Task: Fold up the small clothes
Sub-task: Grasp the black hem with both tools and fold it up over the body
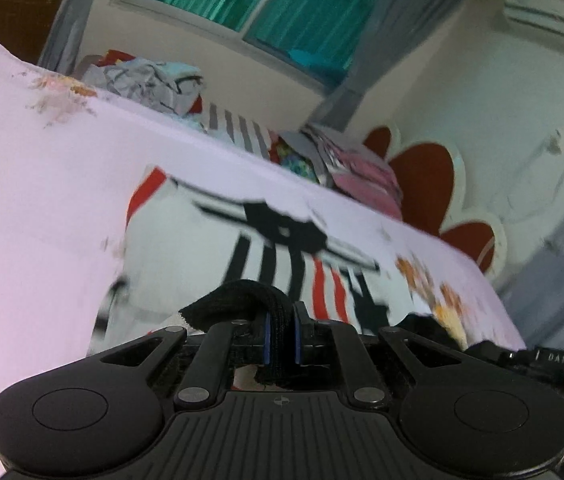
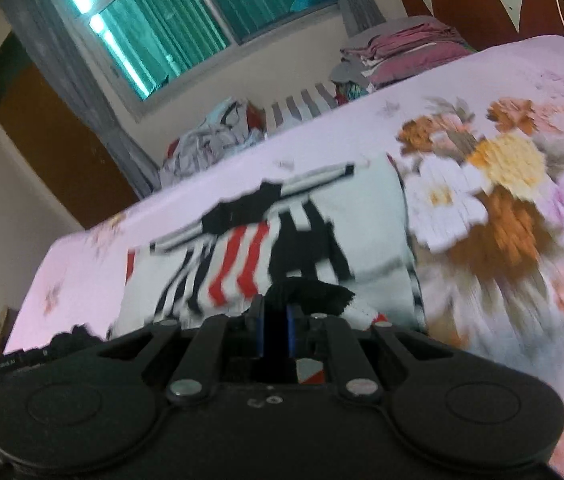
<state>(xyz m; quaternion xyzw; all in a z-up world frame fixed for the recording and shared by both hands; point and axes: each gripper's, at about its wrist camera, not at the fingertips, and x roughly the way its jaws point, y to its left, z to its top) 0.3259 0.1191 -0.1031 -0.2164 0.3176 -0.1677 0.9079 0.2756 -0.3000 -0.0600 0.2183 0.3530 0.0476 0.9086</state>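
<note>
Striped garment point(image 1: 210, 248) black hem, seemingly, pinched by left gripper point(image 1: 281, 334); right gripper point(image 2: 275, 330) likewise.

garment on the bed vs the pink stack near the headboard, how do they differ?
The garment is white with black and red stripes; the pink stack is plain pink and mauve. The garment lies spread on the bedsheet, its black hem pinched by the left gripper and right gripper; the pink stack sits folded and untouched. Both rest on the bed.
</note>
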